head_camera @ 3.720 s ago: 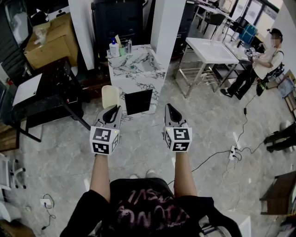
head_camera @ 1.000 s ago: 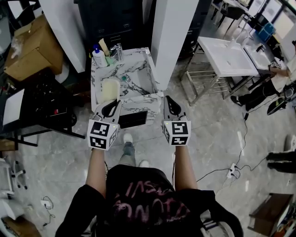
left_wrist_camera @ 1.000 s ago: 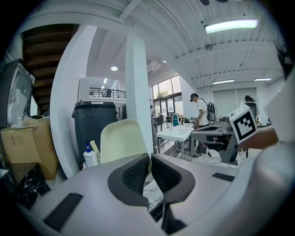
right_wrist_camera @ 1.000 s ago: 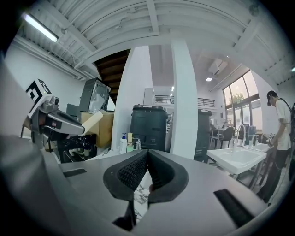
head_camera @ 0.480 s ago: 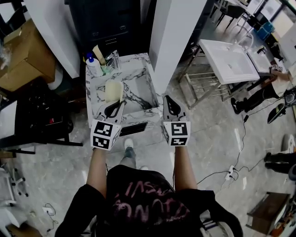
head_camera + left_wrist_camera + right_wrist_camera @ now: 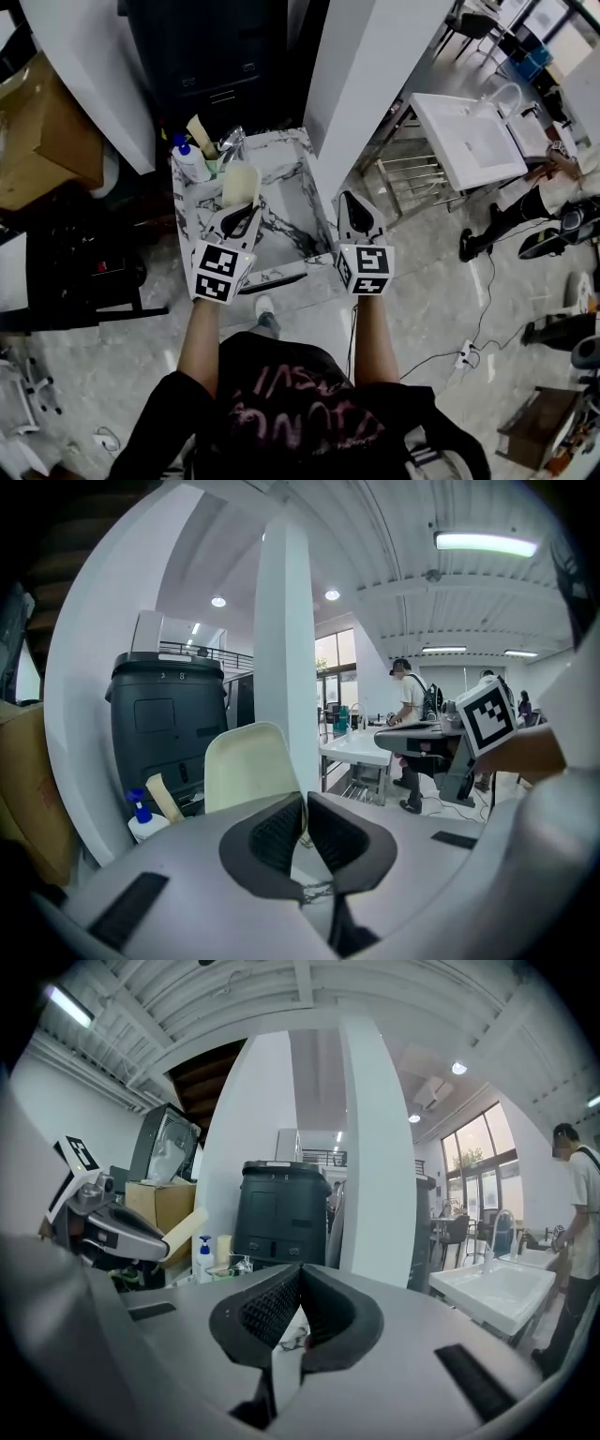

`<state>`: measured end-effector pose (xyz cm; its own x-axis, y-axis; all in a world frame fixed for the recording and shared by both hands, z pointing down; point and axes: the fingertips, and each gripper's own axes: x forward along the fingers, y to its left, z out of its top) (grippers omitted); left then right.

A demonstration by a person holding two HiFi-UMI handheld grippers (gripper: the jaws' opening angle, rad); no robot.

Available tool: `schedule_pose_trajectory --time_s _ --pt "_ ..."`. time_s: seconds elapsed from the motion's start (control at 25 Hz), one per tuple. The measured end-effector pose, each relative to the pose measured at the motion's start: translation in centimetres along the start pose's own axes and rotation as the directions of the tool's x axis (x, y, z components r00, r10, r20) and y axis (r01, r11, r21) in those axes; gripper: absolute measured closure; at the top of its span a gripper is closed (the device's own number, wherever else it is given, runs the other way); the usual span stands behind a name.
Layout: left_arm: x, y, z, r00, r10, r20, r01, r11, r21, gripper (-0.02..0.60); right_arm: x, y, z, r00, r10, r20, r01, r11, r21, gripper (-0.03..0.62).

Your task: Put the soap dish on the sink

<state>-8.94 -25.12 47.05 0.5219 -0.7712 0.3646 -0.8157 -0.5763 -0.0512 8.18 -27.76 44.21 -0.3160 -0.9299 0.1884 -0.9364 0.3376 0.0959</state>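
Currently, the left gripper (image 6: pixel 238 218) is clamped on the near edge of the cream soap dish (image 6: pixel 240 185). In the left gripper view the jaws are closed narrowly on that edge, and the dish (image 6: pixel 247 765) stands up above them. From the head view, the dish is held over the left rear part of the marble sink (image 6: pixel 286 178), clear of the basin floor. It is just in front of the faucet (image 6: pixel 230 142) and the blue-capped soap bottle (image 6: pixel 192 160) at the back rim.

The right gripper (image 6: pixel 355 215) hovers at the sink's front right corner. Its jaws are pressed together with nothing between them, as the right gripper view confirms (image 6: pixel 298 1309). A black bin (image 6: pixel 216 56) and a white pillar (image 6: pixel 366 66) stand behind the sink.
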Motion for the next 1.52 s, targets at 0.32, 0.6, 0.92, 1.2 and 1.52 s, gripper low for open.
schedule_pose_trajectory --time_s 0.32,0.6,0.92,1.2,1.52 --pt "2.6 3.1 1.9 0.999 -0.039 0.022 0.039 0.999 0.017 0.551 3.4 -0.3 0.8 0.999 -0.036 0.010 0.036 0.999 -0.003 0.580" --pt "4.1 3.3 1.9 0.999 -0.054 0.003 0.054 0.998 0.038 0.551 4.3 -0.7 1.4 1.000 -0.003 0.025 0.002 1.000 0.026 0.580" --pt "7.0 2.4 2.7 0.999 -0.044 -0.029 0.046 0.996 0.076 0.551 5.5 -2.9 1.7 0.999 0.035 0.026 -0.036 0.999 0.027 0.580" --pt "9.5 2.4 3.1 0.999 -0.016 -0.048 0.019 0.998 0.062 0.551 7.1 -5.7 1.6 0.999 0.034 0.031 -0.034 0.999 0.029 0.580" --pt "13.7 2.6 1.9 0.993 -0.028 -0.117 0.036 0.997 0.068 0.551 8.0 -8.1 0.5 1.000 0.025 0.019 -0.026 0.999 0.041 0.580"
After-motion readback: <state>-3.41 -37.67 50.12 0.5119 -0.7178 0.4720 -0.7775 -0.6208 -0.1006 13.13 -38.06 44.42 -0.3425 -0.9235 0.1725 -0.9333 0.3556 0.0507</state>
